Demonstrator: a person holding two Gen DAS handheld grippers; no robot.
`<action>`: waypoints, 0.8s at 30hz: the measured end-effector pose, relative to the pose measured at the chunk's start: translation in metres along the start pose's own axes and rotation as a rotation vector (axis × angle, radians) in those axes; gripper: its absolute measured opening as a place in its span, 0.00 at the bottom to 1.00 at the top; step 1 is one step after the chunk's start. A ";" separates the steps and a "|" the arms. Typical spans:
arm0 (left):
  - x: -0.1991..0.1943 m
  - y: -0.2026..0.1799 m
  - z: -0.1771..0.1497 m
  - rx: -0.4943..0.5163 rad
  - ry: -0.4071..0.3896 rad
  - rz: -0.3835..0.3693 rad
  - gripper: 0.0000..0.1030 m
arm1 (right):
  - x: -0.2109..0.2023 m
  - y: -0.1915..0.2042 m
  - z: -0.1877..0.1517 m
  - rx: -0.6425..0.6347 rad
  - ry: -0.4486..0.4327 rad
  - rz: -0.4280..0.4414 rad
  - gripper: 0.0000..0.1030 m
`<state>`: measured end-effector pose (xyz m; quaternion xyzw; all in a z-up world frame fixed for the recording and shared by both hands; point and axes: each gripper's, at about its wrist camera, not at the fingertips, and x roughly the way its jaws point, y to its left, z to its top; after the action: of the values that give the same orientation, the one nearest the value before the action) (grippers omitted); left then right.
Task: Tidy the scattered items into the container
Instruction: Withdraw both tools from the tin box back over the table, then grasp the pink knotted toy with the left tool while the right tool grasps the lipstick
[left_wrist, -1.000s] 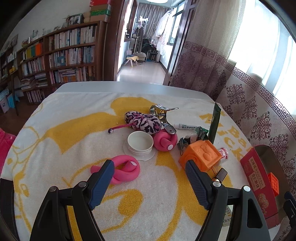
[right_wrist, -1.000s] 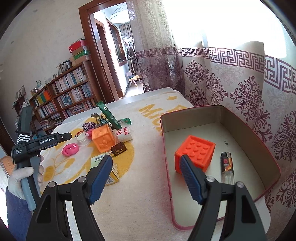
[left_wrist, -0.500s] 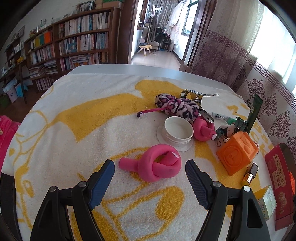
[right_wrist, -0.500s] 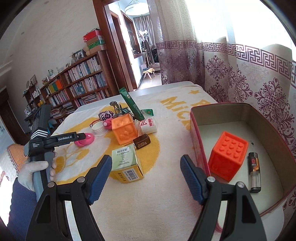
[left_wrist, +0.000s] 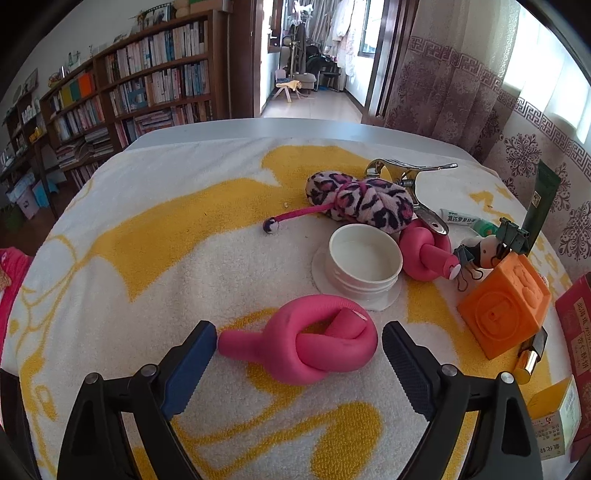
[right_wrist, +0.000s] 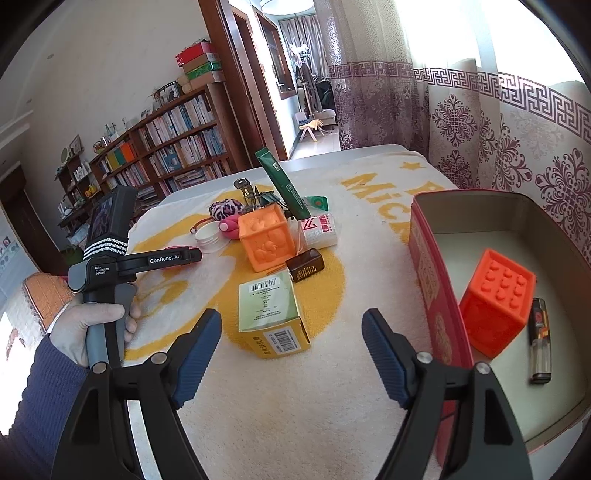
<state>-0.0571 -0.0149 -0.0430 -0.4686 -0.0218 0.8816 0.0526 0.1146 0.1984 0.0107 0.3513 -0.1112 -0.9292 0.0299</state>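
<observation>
A pink knotted foam toy (left_wrist: 306, 343) lies on the yellow-and-white towel, right between the jaws of my left gripper (left_wrist: 299, 347). Those jaws are opening and the pads do not press on it. My right gripper (right_wrist: 291, 328) is open, and a yellow-green carton (right_wrist: 269, 310) lies just ahead of its fingertips. The red tin (right_wrist: 424, 266) stands at the right and holds an orange-red studded block (right_wrist: 495, 295) and a lighter (right_wrist: 539, 339).
Behind the knot sit a white lid (left_wrist: 364, 258), a leopard plush (left_wrist: 362, 201), a second pink knot (left_wrist: 424, 254), a metal clamp (left_wrist: 406, 173) and an orange cube (left_wrist: 506, 306). A green tube (right_wrist: 282, 188), white packet (right_wrist: 319, 230) and brown box (right_wrist: 306, 264) crowd mid-table. A hand (right_wrist: 92, 325) grips the left tool.
My left gripper sank toward the pink knot, which now sits between its wider jaws. The right gripper swung left from the tin to the yellow-green carton.
</observation>
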 end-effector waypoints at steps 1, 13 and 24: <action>0.000 0.001 0.001 -0.004 -0.002 -0.008 0.90 | 0.002 0.000 0.000 0.000 0.004 0.000 0.79; -0.008 0.002 -0.006 0.005 -0.018 -0.033 0.83 | 0.017 0.009 -0.006 -0.010 0.041 0.003 0.79; -0.036 0.001 -0.014 -0.032 -0.074 -0.115 0.83 | 0.019 0.008 -0.004 -0.004 0.053 -0.020 0.79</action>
<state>-0.0262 -0.0200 -0.0213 -0.4345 -0.0646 0.8933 0.0948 0.1033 0.1874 -0.0029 0.3769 -0.1050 -0.9200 0.0240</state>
